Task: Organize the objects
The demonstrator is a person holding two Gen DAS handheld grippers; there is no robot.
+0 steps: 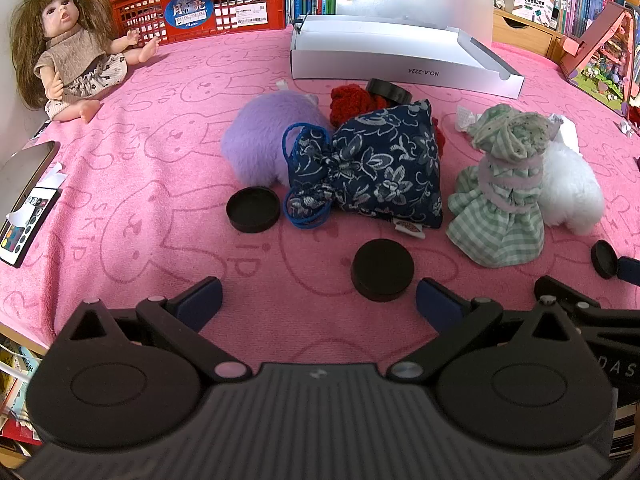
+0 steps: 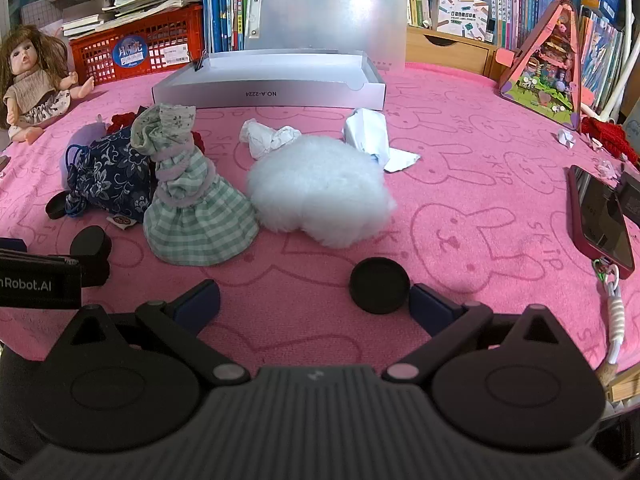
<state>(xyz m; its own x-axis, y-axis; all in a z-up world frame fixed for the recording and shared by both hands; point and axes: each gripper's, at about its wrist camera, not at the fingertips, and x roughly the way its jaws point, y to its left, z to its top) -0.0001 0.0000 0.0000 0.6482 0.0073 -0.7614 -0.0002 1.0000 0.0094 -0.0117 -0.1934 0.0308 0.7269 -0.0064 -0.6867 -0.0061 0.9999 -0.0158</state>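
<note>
On the pink bunny cloth (image 1: 132,184) lie a navy floral pouch (image 1: 380,168), a purple plush (image 1: 264,140), a red knit item (image 1: 348,104), a green checked doll dress (image 1: 500,196) and a white plush (image 1: 572,196). Black round lids lie about: one (image 1: 253,209) left of the pouch, one (image 1: 382,275) just ahead of my open, empty left gripper (image 1: 318,300). My right gripper (image 2: 314,302) is open and empty; a black lid (image 2: 379,286) lies by its right finger. The dress (image 2: 196,204), white plush (image 2: 324,190) and pouch (image 2: 108,176) show ahead-left.
An open grey box (image 1: 400,64) stands at the back, with a red crate (image 1: 200,4) and books behind. A doll (image 1: 68,52) sits far left. Crumpled paper (image 2: 272,136) lies behind the white plush. A phone (image 2: 600,220) lies right. A house-shaped toy (image 2: 548,68) stands at the back right.
</note>
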